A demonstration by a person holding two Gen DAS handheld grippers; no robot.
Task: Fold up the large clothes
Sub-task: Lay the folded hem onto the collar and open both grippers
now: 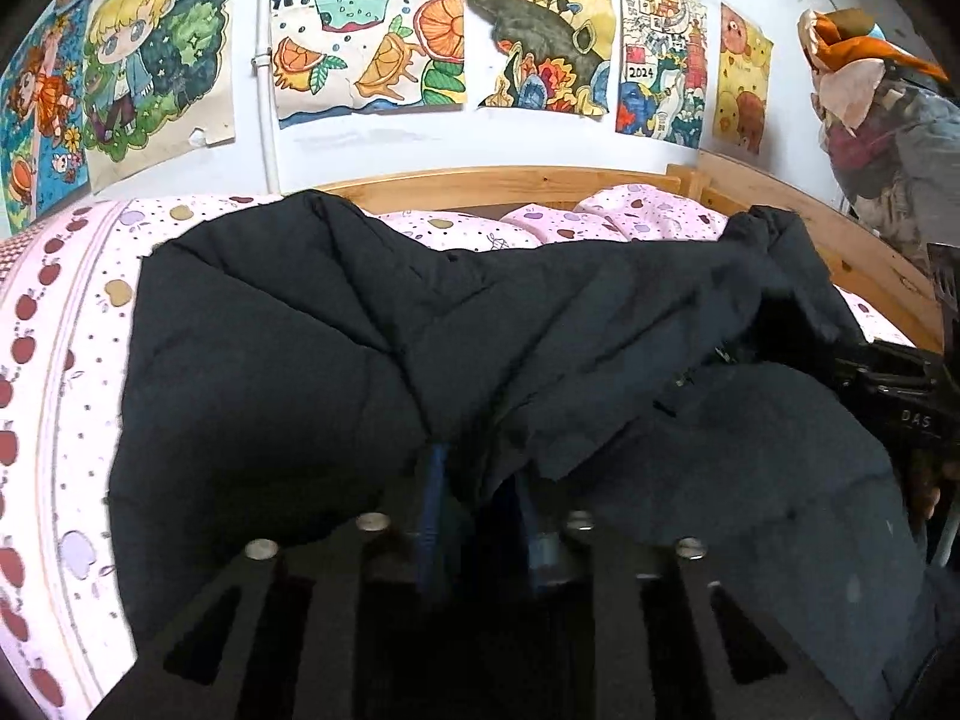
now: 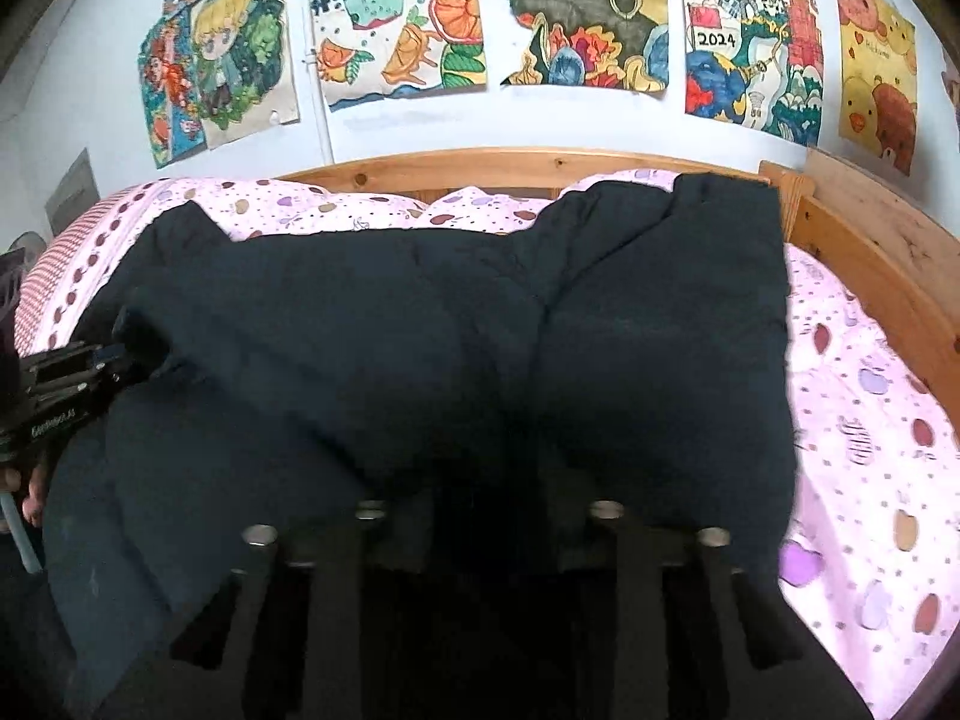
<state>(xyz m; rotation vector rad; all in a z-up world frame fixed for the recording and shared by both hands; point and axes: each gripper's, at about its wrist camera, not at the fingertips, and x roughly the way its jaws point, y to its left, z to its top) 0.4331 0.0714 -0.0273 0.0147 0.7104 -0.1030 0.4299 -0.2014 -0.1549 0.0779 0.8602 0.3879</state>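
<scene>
Across the pink apple-print bedsheet (image 1: 66, 372) lies the black padded jacket (image 1: 288, 360), spread wide and rumpled, its bulk filling the middle of both my views. My left gripper (image 1: 480, 480) has its two blue-padded fingers (image 1: 435, 480) drawn close together on a bunched fold of the jacket's near edge, the cloth pinched between them and lifted into a ridge that runs away from the tips. My right gripper (image 2: 480, 492) is buried in the same dark fabric; its fingertips are lost against the black cloth, so I cannot tell whether it grips or stands apart. From the right wrist view the left gripper (image 2: 78, 372) shows at the far left edge, touching the jacket's side. From the left wrist view the right gripper (image 1: 900, 396) sits at the right edge, against the jacket's other side. Behind the jacket lie pink pillows (image 2: 474, 204) against the wooden bed frame (image 2: 498, 165). Colourful drawings (image 2: 576, 12) hang on the white wall (image 2: 540, 114) above. Clothes (image 1: 870, 108) hang at the far right of the left wrist view.
</scene>
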